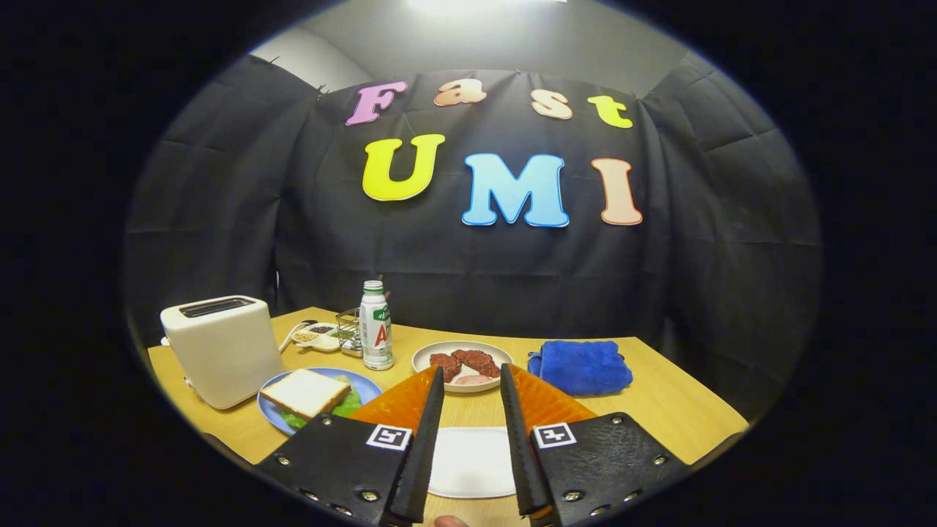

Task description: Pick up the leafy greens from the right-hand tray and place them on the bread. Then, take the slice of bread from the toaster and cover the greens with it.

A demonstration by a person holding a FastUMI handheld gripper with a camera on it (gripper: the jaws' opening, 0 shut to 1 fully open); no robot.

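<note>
Now, gripper (471,380) spread wide, nothing between its two ribbed fingers (428,417); sandwich stands finished on the round blue plate (272,406).

Below the gap lies one flat white rectangular tray (472,462), bare, matte. Just ahead of the fingertips, one round pale ceramic plate (432,353) bearing about three dark red coarse-grained patties (464,363) and a pink slice. Left of the fingers, one square white bread slice (305,391), soft-crumbed, caps crinkled leafy greens (350,403) showing at its edges. Beside that plate, one boxy cream toaster (221,348), smooth-sided, single top slot. Beyond, one white plastic bottle (376,325), green cap, red lettering too small to read. Right, one folded blue terry towel (582,366). All on the light wooden table (673,410).
</note>
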